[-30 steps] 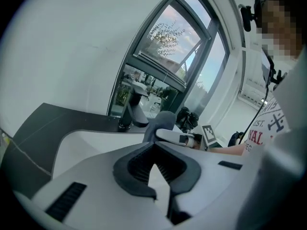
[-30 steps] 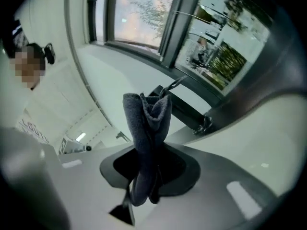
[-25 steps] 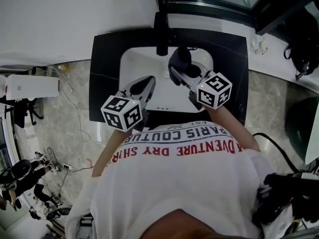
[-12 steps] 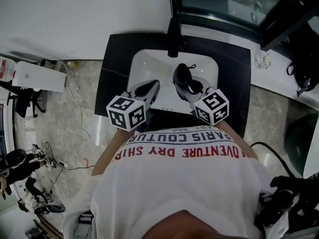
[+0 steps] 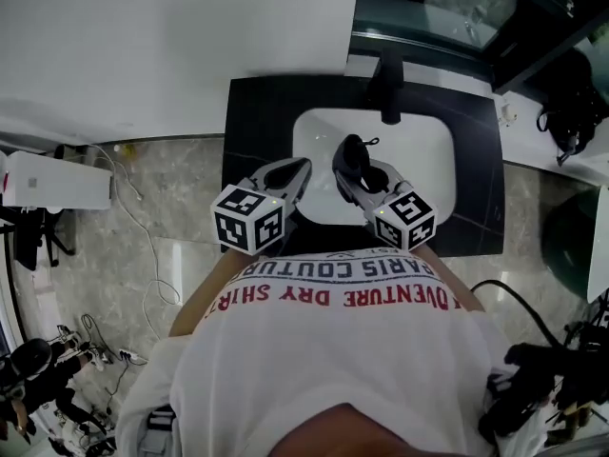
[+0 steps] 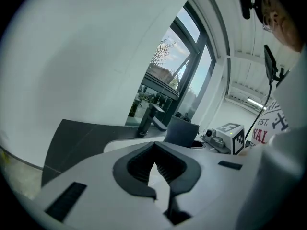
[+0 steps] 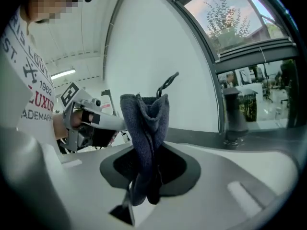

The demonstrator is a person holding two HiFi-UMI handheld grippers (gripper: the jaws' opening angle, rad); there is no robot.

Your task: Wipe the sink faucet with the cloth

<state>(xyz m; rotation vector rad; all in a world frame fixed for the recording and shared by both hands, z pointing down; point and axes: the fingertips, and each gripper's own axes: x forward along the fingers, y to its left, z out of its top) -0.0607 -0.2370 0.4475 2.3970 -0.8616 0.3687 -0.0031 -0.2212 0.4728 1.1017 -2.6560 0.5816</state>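
Right gripper (image 5: 348, 171) jaws clamp the cloth (image 5: 354, 150) over the sink (image 5: 428, 160) near edge.
Left gripper (image 5: 303, 168) jaws closed, empty; faucet (image 5: 388, 89) stands apart at 12 o'clock.

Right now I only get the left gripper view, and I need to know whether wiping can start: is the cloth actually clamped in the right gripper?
Observer: Yes. In the right gripper view, the right gripper is shut on the cloth, which stands folded beyond the jaws.
Operator: Is it touching the faucet?
Observer: No. The head view shows the cloth over the white sink, apart from the faucet at the far rim.
Operator: Where is my left gripper in that picture?
Observer: The left gripper lies beside the right one, its tip at the sink's left rim, nearer the person than the faucet.
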